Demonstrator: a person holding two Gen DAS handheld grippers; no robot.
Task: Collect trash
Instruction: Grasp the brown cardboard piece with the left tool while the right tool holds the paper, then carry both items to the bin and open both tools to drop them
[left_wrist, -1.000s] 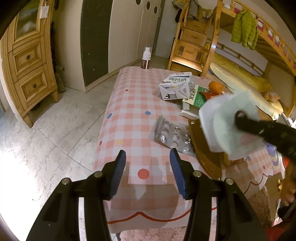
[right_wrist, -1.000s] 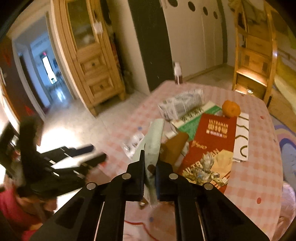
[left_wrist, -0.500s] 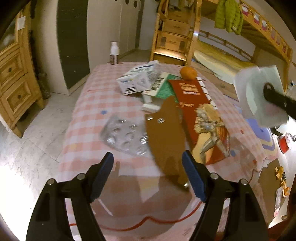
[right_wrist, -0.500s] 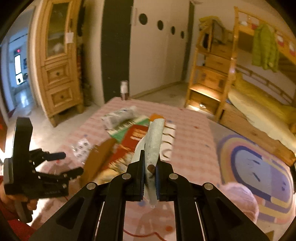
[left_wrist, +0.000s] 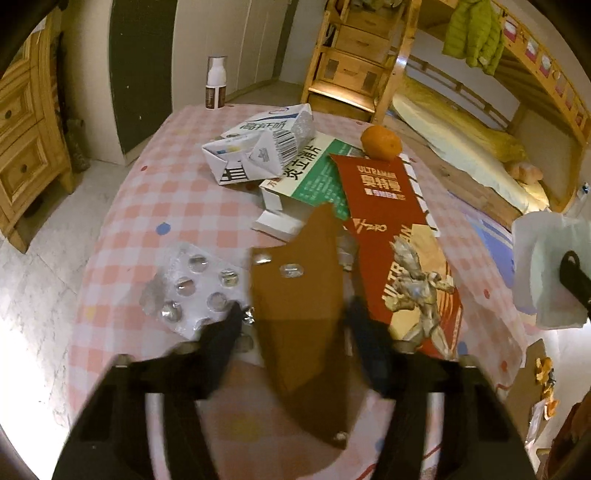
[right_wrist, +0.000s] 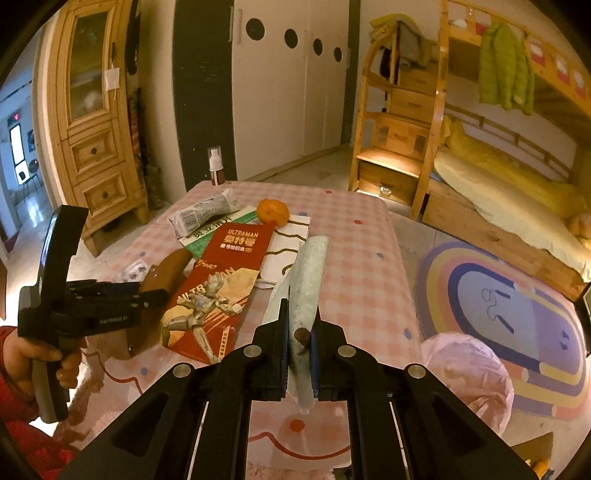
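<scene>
1. Straddling the brown cardboard piece, the left claw stands about half open and has just been closing; the card sits between its fingers, but blur hides whether the pads press on it yet, so contact can't be called.
2. Cardboard lies flat on the checked bench, overlapping the red Ultraman box, with a blister pack just beside its left edge.
3. Right claw is clamped nearly shut on a pale folded plastic bag, held up over the bench (probably the trash bag).
4. Handling guess: card looks light, thin, fairly stiff, and flat on cloth, so hard to get under. Best hold is across the narrow width at the near end, or by a raised edge.
5. Blister pack is light, crinkly and slippery; pinch an edge.
6. Crushed milk carton and flattened medicine box farther back are light and bulkier. The orange may not be trash.
</scene>
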